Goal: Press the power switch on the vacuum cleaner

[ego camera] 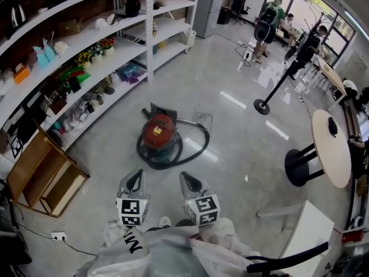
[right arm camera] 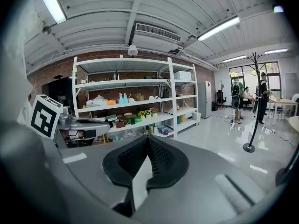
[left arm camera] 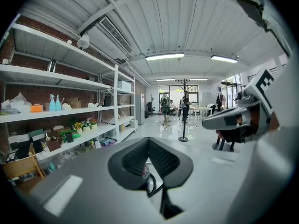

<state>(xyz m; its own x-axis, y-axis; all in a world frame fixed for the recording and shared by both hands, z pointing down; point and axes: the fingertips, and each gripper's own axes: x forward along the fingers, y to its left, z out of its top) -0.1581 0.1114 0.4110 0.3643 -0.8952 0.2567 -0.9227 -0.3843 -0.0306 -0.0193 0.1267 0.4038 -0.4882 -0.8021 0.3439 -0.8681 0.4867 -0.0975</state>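
Together at the tips, the jaws of the left gripper (left arm camera: 148,141) leave only a thin wedge lower down and hold nothing; through that wedge shows a sliver of red and a curve of black hose. Likewise the right gripper (right arm camera: 148,139) has its ribbed pads meeting at the tip, with bare floor showing in the gap beneath them, and it too is empty. From the head view both grippers are held side by side, close in front of the person's white sleeves (ego camera: 167,250), pointing forward. Ahead of them and well apart, the red vacuum cleaner (ego camera: 158,133) sits on the glossy grey floor (ego camera: 230,126), its black hose (ego camera: 196,149) looped around its base; its power switch cannot be made out. Left of it runs a long white shelving unit (ego camera: 98,56) crowded with small goods, with an open wooden crate (ego camera: 43,175) at its near end. To the right stands a round table (ego camera: 331,149) on a black foot.
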